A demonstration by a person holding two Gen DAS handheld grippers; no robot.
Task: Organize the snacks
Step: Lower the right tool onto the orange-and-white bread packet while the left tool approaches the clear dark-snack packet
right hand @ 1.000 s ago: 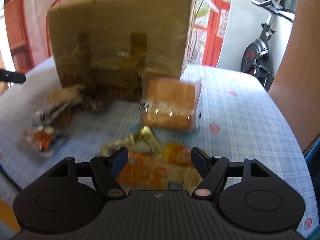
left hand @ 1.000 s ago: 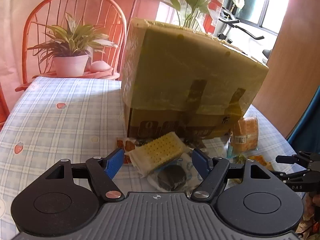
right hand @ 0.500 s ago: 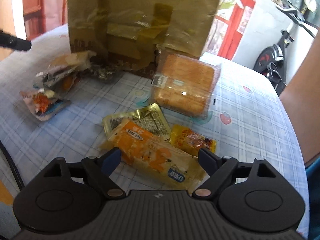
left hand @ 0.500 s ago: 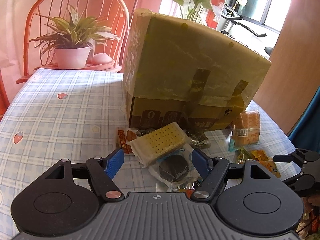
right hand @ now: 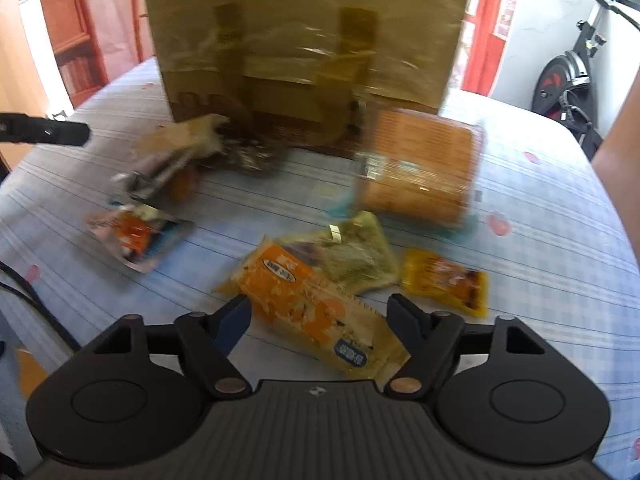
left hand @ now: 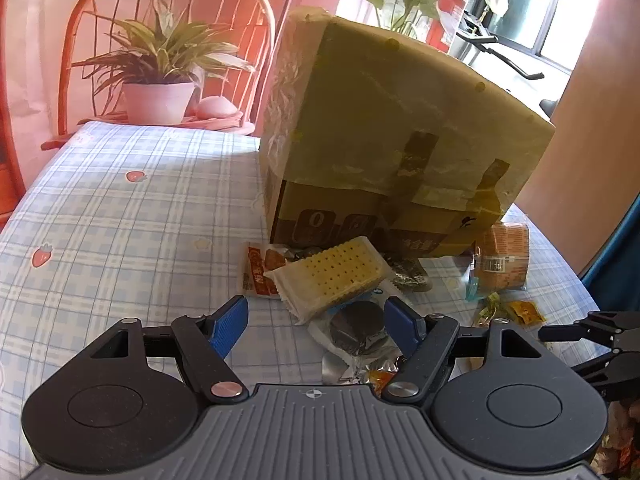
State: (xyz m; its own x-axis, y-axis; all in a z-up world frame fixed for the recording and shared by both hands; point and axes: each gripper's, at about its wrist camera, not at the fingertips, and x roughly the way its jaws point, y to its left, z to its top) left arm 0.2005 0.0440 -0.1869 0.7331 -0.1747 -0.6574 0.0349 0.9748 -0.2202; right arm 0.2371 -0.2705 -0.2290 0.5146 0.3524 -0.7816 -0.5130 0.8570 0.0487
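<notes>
1. Left gripper (left hand: 316,320): held low over a table covered by a blue checked tablecloth (left hand: 120,216). The jaws are spread wide and nothing is gripped. A round dark biscuit in a clear wrapper (left hand: 358,330) is seen on the cloth between the blue fingertips (left hand: 230,322), nearer the right one; contact with that pad cannot be told.

2. Cracker pack (left hand: 334,274), pale yellow and dotted with holes: lies just beyond the dark biscuit, at 12 o'clock from the left gripper, partly over a red sachet (left hand: 258,270) at 11 o'clock.

3. Cardboard box (left hand: 384,148), taped and film-wrapped: stands upright behind the snacks, at 12 o'clock in both views.

4. Orange tub-shaped pack (left hand: 504,258): lies at the box's lower right corner, at 2 o'clock in the left view.

5. Right gripper (right hand: 318,314): the jaws have just been closing from a wider spread and are still well apart. A long orange snack packet (right hand: 312,304) lies flat between the fingers; no pad is seen pressing on it. The view is motion-blurred.

6. Green-gold sachet (right hand: 360,254): lies touching the far end of the orange packet, at 12 o'clock from the right gripper.

7. Small yellow sachet (right hand: 446,280): lies at 2 o'clock.

8. Torn orange-and-blue wrapper (right hand: 138,238): lies at 10 o'clock, apart from the rest.

9. Potted plant (left hand: 160,76): stands on a red chair beyond the table's far edge, at 10 o'clock in the left view.
</notes>
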